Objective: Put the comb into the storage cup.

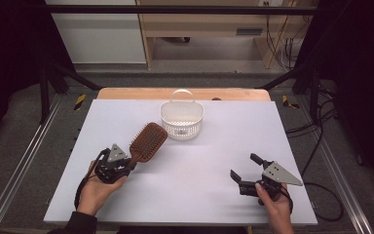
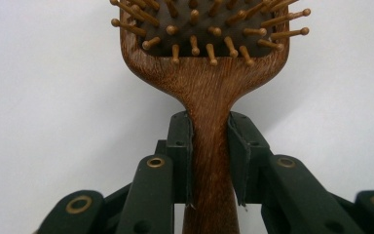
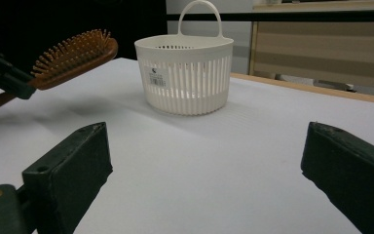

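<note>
A brown wooden hairbrush (image 1: 147,141) with its bristles up is held above the white table at centre left. My left gripper (image 1: 126,164) is shut on its handle (image 2: 211,161), the jaws pressing both sides just below the brush head. In the right gripper view the hairbrush (image 3: 73,56) hangs at the upper left, lifted off the surface. A white slotted basket (image 1: 182,120) with a loop handle stands at the back centre, just right of the brush head. My right gripper (image 1: 246,166) rests open near the front right, with nothing between its jaws, pointing toward the basket (image 3: 185,73).
The white table top (image 1: 190,165) lies bare between the two grippers. A wooden strip (image 1: 126,93) runs along the far edge. Black frame bars and cables (image 1: 321,126) sit off the table's sides.
</note>
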`<act>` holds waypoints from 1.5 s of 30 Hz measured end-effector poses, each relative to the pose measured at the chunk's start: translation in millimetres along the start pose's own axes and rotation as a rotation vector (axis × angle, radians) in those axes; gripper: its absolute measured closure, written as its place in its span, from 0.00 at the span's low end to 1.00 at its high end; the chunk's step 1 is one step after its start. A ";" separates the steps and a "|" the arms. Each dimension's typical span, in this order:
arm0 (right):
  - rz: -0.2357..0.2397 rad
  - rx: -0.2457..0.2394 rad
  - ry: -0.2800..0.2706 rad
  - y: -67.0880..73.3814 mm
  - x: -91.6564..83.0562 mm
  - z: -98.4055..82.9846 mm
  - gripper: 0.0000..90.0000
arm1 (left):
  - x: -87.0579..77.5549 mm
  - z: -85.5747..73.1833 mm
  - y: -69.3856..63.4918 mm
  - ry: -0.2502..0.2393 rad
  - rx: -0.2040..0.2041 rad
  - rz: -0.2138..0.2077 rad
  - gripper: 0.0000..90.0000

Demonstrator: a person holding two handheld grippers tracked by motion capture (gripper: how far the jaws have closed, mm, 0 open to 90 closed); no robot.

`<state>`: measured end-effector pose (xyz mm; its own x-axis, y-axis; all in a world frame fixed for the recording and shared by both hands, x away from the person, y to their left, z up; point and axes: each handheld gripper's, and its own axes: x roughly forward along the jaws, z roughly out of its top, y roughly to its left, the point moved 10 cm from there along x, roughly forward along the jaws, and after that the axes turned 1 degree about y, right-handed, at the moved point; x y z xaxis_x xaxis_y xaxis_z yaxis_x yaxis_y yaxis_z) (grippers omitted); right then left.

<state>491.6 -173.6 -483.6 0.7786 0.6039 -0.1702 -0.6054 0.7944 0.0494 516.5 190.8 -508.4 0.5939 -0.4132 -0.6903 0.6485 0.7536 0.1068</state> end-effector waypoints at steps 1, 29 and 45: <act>0.003 0.012 -0.006 1.6 0.0 1.0 0.05 | -0.3 1.3 -1.5 -0.024 0.001 0.000 0.81; 0.130 0.126 0.013 87.5 79.1 40.2 0.09 | -17.8 6.9 -10.6 -0.267 -0.022 0.057 0.81; 0.198 0.150 0.038 115.6 107.7 68.4 0.09 | -22.7 12.5 -17.6 -0.326 -0.010 0.050 0.81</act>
<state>516.8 -12.3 -428.9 0.6389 0.7480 -0.1798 -0.7117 0.6634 0.2310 497.6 180.6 -485.7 0.7472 -0.5160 -0.4189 0.6108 0.7815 0.1269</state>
